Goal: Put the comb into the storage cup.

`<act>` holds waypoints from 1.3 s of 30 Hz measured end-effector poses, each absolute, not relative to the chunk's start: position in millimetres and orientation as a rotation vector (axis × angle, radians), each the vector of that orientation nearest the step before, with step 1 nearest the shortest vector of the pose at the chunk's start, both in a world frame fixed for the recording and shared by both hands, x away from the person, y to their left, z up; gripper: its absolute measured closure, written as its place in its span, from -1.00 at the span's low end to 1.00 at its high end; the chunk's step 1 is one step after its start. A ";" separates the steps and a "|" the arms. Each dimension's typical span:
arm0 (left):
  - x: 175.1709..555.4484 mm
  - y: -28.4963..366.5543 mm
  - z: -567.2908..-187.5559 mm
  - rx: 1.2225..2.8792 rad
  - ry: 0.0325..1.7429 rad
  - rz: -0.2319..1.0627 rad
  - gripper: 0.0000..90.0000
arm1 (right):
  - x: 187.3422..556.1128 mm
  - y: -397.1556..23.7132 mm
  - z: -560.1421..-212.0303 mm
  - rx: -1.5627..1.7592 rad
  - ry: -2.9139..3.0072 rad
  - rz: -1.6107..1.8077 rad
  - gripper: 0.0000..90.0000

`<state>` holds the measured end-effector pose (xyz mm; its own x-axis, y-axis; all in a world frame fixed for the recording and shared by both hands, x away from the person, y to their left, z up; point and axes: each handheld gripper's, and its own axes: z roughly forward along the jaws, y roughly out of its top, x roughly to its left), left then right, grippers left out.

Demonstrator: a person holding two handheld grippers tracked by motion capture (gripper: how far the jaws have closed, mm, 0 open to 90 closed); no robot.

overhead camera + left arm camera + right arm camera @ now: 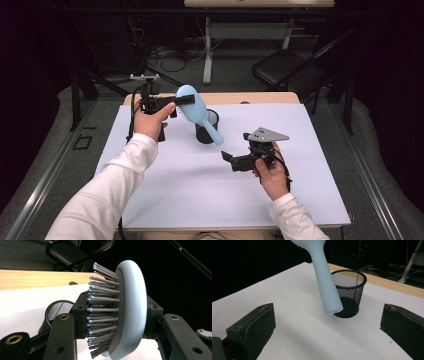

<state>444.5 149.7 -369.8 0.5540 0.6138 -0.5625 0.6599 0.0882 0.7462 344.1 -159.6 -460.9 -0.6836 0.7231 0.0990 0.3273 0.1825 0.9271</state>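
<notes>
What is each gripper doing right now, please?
Left gripper: closed on the head of the light blue hairbrush, held up over the black mesh cup.
Right gripper: open, holding nothing.

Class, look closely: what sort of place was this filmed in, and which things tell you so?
Probably a lab or recording studio: dark surroundings, a white-covered table, hand-held grippers, cables on the floor, a folding chair.

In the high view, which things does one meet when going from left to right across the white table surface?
Left tool, shut on the head of the light blue hairbrush → black mesh cup, behind the brush handle → right tool, its jaws open and holding nothing.
</notes>
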 end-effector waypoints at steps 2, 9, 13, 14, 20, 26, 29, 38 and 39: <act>445.3 149.9 -369.0 1.591 1.107 -0.039 0.14 | 344.7 -159.9 -461.1 0.995 2.103 1.501 -1.00; 449.6 153.0 -368.8 1.572 1.115 -0.026 0.14 | 346.6 -160.2 -462.0 1.007 2.106 1.498 -1.00; 452.2 156.5 -367.8 1.570 1.119 -0.011 0.14 | 346.5 -160.8 -462.0 1.006 2.104 1.499 -1.00; 452.8 157.2 -367.4 1.566 1.123 -0.008 0.14 | 346.3 -161.1 -461.9 1.007 2.104 1.497 -1.00; 456.7 162.9 -365.1 1.548 1.131 0.015 0.14 | 344.1 -163.2 -461.7 1.013 2.097 1.487 -1.00; 461.7 168.5 -363.6 1.534 1.148 0.038 0.14 | 342.6 -164.4 -461.6 1.014 2.094 1.480 -1.00; 464.3 171.7 -362.9 1.520 1.161 0.045 0.14 | 342.0 -164.9 -461.8 1.014 2.095 1.478 -1.00; 471.6 176.9 -359.4 1.488 1.189 0.080 0.14 | 341.0 -165.6 -462.8 1.014 2.097 1.470 -1.00; 472.2 177.3 -358.8 1.486 1.191 0.086 0.14 | 340.8 -165.8 -462.6 1.016 2.097 1.470 -1.00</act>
